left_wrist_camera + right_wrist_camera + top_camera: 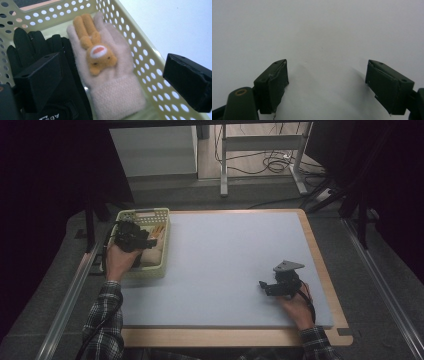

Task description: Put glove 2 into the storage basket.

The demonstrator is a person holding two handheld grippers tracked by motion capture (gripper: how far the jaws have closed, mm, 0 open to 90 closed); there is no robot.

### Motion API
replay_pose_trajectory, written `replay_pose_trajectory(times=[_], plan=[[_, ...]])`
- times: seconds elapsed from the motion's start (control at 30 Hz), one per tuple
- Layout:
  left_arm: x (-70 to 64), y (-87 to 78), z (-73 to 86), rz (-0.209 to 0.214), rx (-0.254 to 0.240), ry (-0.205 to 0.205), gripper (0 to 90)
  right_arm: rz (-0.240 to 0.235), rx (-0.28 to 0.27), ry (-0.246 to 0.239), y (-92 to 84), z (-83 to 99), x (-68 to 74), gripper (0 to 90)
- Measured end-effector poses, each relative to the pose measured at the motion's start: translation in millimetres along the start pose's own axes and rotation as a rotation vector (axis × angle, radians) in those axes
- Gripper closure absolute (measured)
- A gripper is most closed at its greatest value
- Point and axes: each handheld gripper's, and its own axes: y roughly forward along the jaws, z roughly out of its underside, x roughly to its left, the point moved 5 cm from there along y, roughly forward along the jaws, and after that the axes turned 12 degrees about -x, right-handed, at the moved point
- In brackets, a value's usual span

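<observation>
A pale green perforated basket (145, 212) stands at the table's left edge. In it lies a pink knitted glove (117, 95) with an orange plush bunny (96, 50) sewn on its palm, and a black glove (27, 45) rests beside it. My left gripper (112, 67) hovers over the basket (150, 67) with its jaws wide apart above the pink glove, not pressing on it. In the high view the left gripper (150, 241) sits over the basket's middle. My right gripper (263, 287) rests low over the white mat at the front right, open, with nothing between its jaws (327, 72).
A white mat (235, 255) covers most of the wooden table (327, 285). Behind the table stand a white cabinet (155, 150) and a metal desk frame (223, 165) with cables on the floor.
</observation>
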Motion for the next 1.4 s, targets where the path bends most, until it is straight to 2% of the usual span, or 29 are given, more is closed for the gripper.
replay_pose_trajectory(times=[0.2, 0.3, 0.47, 1.03, 1.4], plan=[[-3.6, -7.3, 3.4, 0.008, 0.008, 0.032, 0.9, 0.001, -0.001, -0.002, 0.0, 0.0, 0.1, 17.9], [-7.6, -11.4, 3.0, 0.014, -0.003, 0.049, 0.4, 0.001, -0.001, -0.003, -0.1, 0.0, 0.1, 17.9], [-15.1, -17.3, 2.8, 0.047, -0.032, 0.045, 0.0, 0.004, 0.001, -0.008, -0.5, 0.0, 0.2, 17.9], [-38.7, -27.4, 7.3, 0.120, -0.065, 0.082, 0.0, 0.010, -0.003, -0.015, -0.7, -0.2, 1.2, 17.8], [-66.3, -30.8, 9.2, 0.180, -0.094, 0.121, 0.0, 0.011, -0.002, -0.013, -0.9, -0.2, 1.5, 17.8]])
